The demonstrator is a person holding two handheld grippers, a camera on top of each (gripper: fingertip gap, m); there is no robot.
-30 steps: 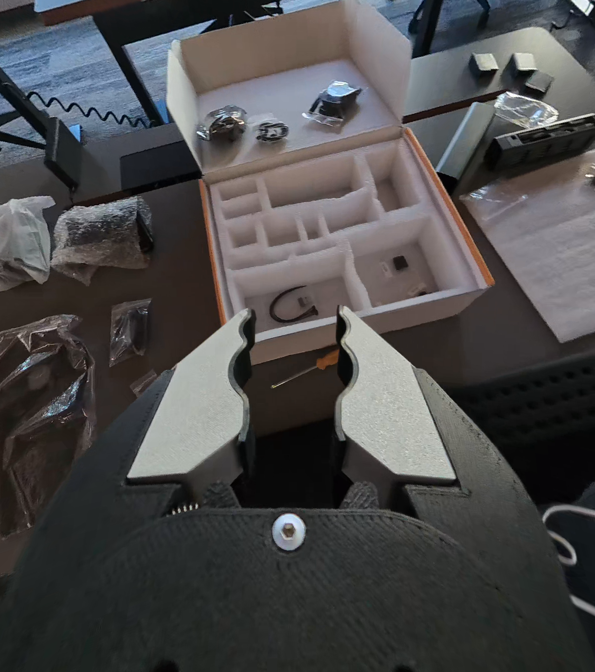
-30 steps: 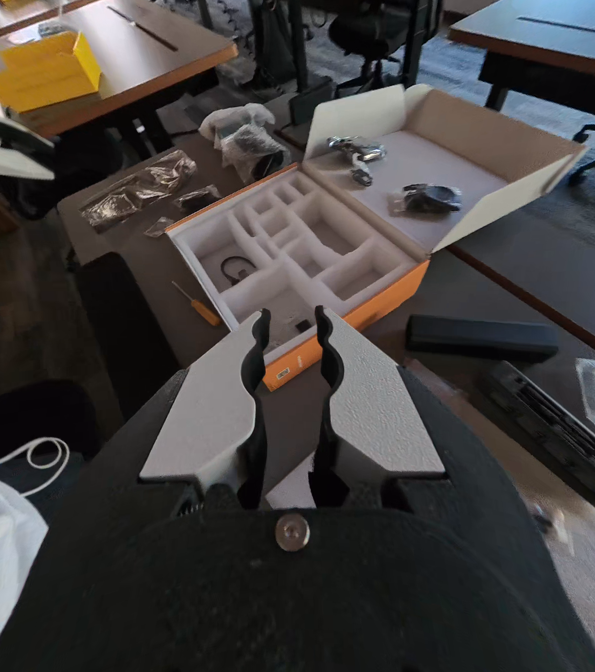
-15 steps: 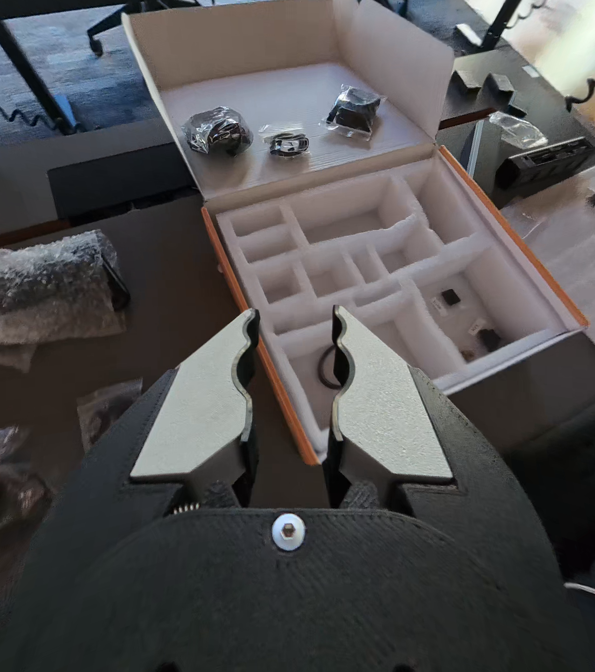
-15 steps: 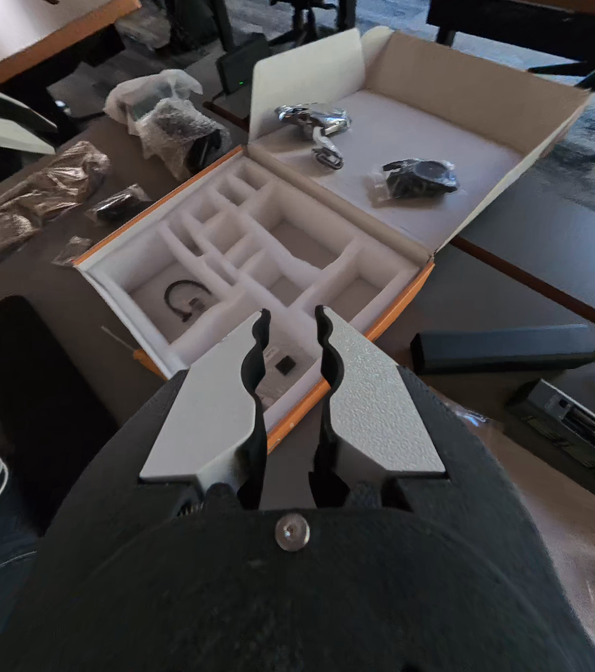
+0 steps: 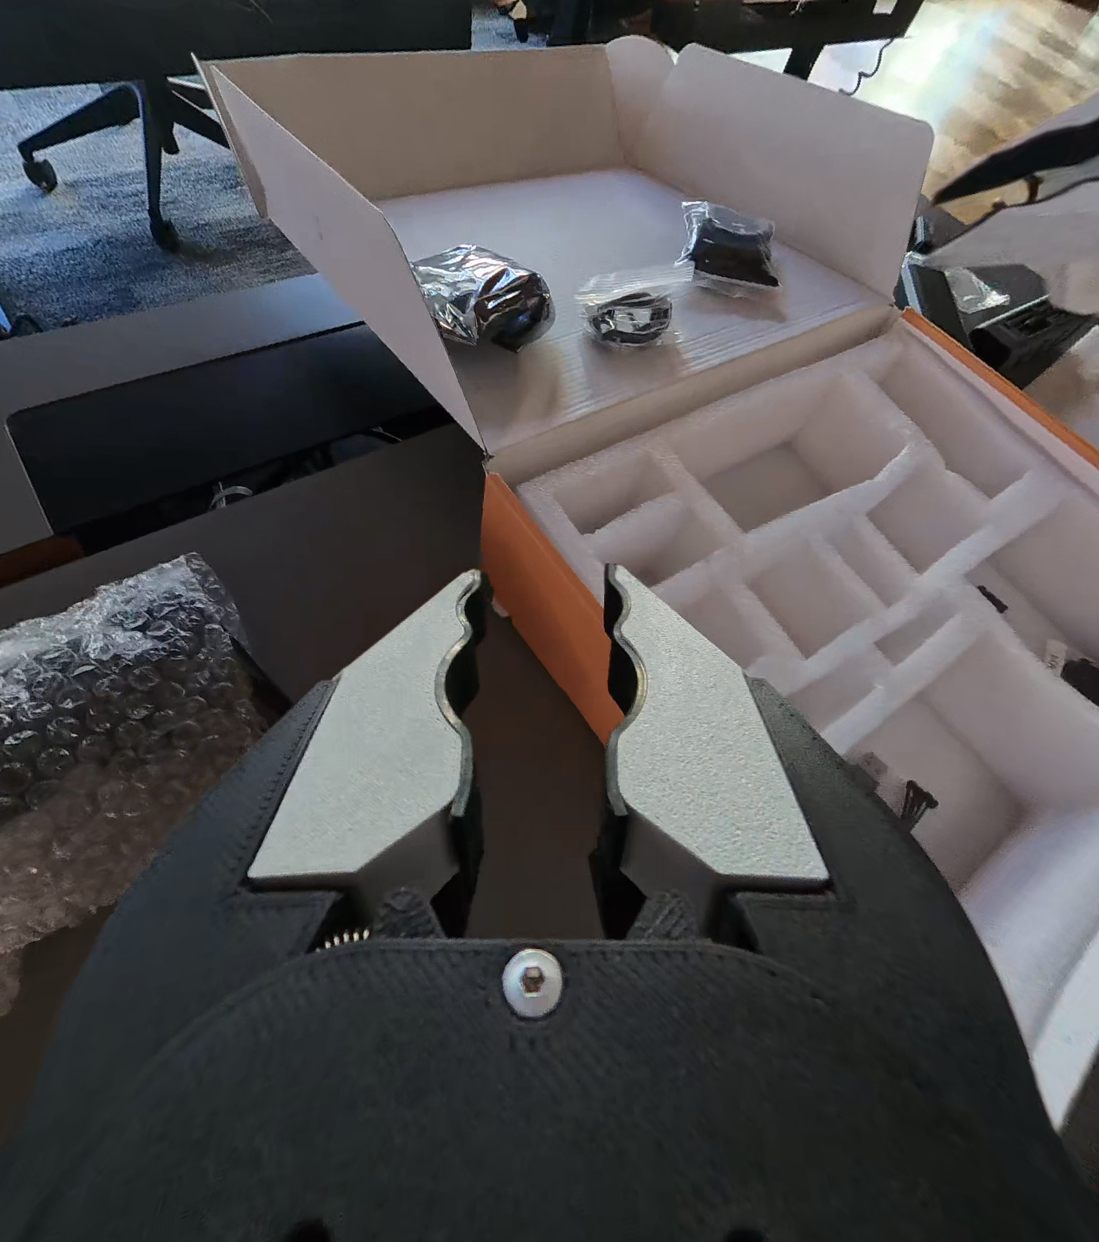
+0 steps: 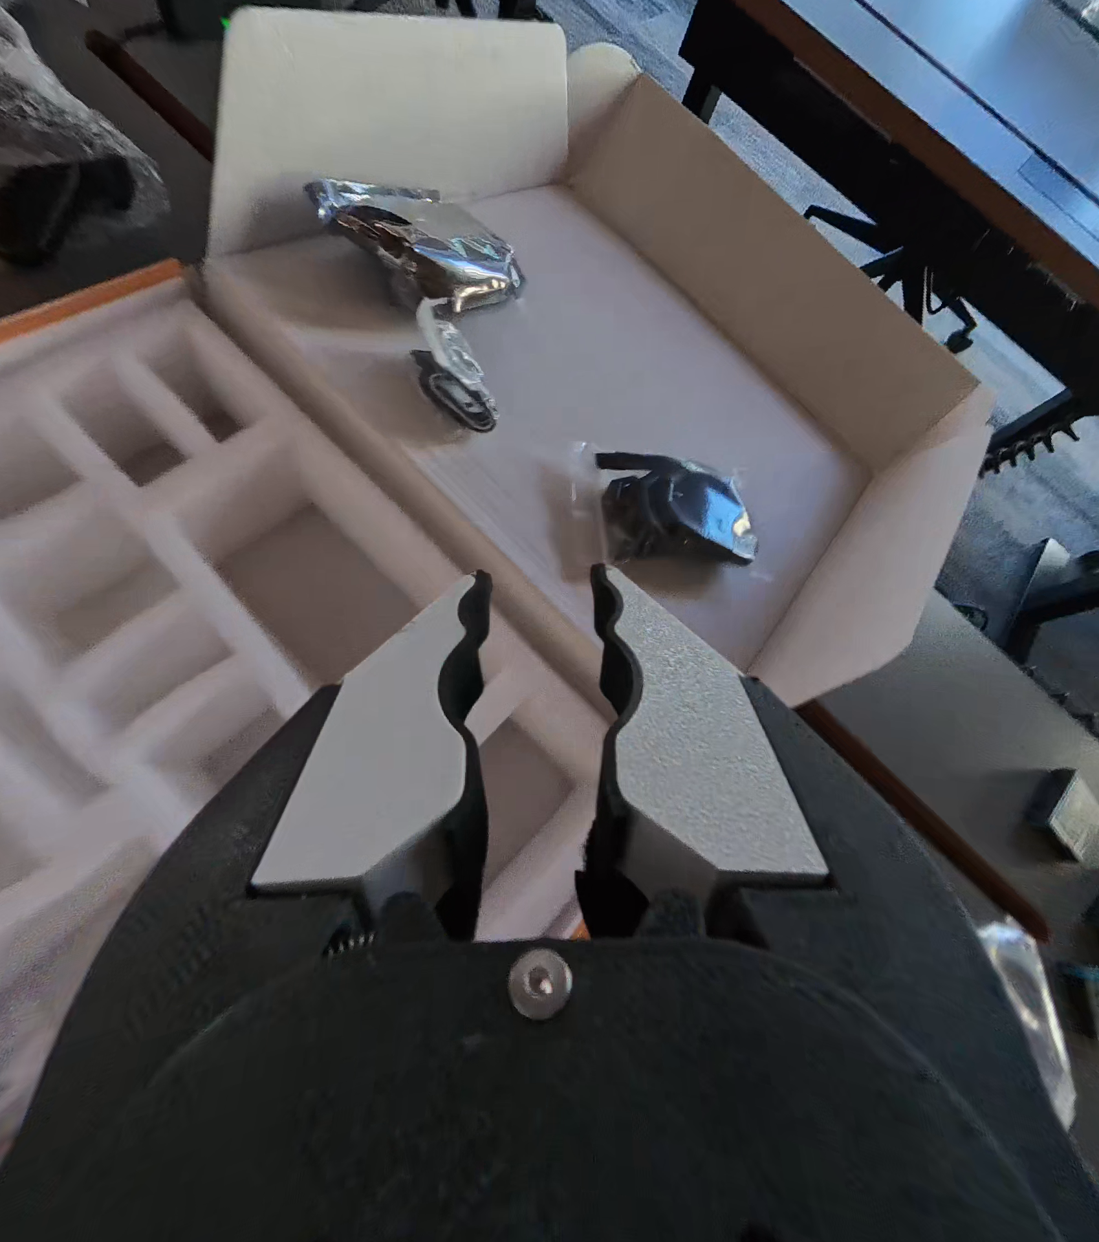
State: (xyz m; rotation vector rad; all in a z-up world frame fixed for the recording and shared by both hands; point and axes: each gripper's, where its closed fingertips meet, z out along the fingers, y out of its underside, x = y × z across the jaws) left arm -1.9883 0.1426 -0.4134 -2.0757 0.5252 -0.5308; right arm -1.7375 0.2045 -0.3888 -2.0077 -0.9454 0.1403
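An open orange-sided box [image 5: 536, 591] with a white foam insert [image 5: 822, 578] of several compartments lies on a dark table. Its open lid [image 5: 587, 222] holds three bagged black parts: a large one [image 5: 486, 296], a small one [image 5: 630, 312] and another [image 5: 731, 245]. My left gripper [image 5: 543, 591] is open and empty, above the box's left orange side. My right gripper [image 6: 536, 581] is open and empty, over the hinge edge between the insert [image 6: 96, 537] and the lid [image 6: 634, 349], nearest the bagged black part [image 6: 674, 507]. Farther on lie a foil-like bag [image 6: 419, 245] and a small bag [image 6: 456, 380].
A bubble-wrapped dark item [image 5: 62, 699] lies left of the box, also seen in the right wrist view [image 6: 22, 154]. Small black blocks [image 6: 1071, 813] and a clear bag [image 6: 1030, 1028] lie right of the lid. Another table [image 6: 1003, 148] and chair legs [image 5: 130, 141] stand beyond. The gap from one gripper's tips to the other's is roughly 25 cm. From the left gripper's tips to the insert [image 6: 96, 537] is close to 12 cm. It turns up in the left wrist view [image 5: 759, 582] as well.
Both grippers have moved forward towards the box's lid. The left one shifted to the box's left side; the right one now hovers over the hinge edge near the bagged parts. Both stay open.
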